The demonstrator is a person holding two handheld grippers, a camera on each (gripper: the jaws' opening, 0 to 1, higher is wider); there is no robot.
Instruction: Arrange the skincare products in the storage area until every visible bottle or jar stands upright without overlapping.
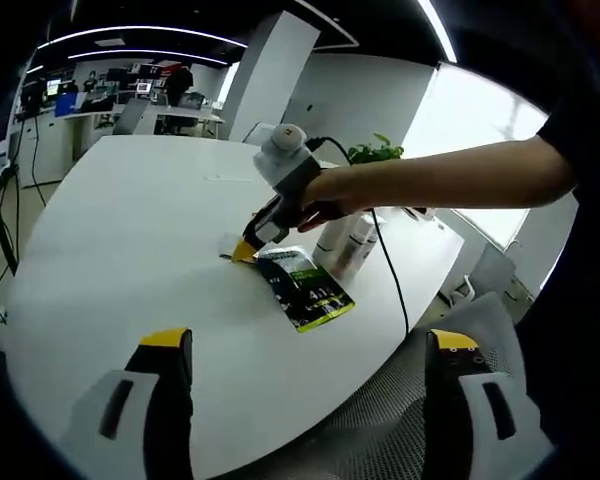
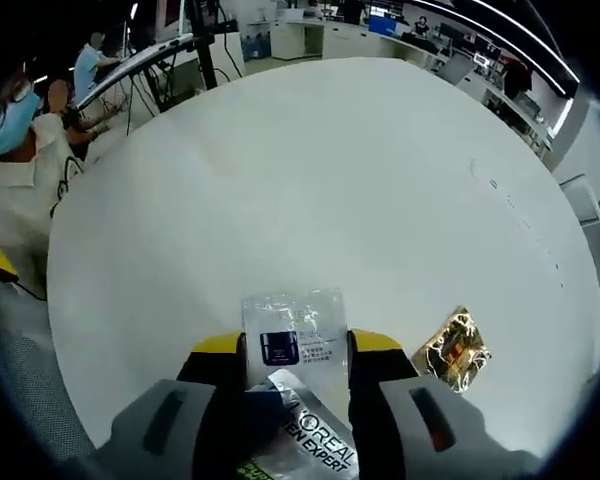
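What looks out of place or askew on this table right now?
The skincare items aren't upright: a dark-and-green packet lies flat, and pale bottles beside it look tipped over. In the right gripper view, a clear sachet lies flat between the right hand-held gripper's open jaws, and a crumpled gold wrapper sits apart.

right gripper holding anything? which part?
Cannot tell for sure. The right gripper has its jaws on either side of a clear plastic sachet with a dark jar print, at its near end; contact isn't clear. The left gripper is open, empty.

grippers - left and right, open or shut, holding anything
left gripper: open, holding nothing.
right gripper: open, jaws astride the clear sachet, not clamped.
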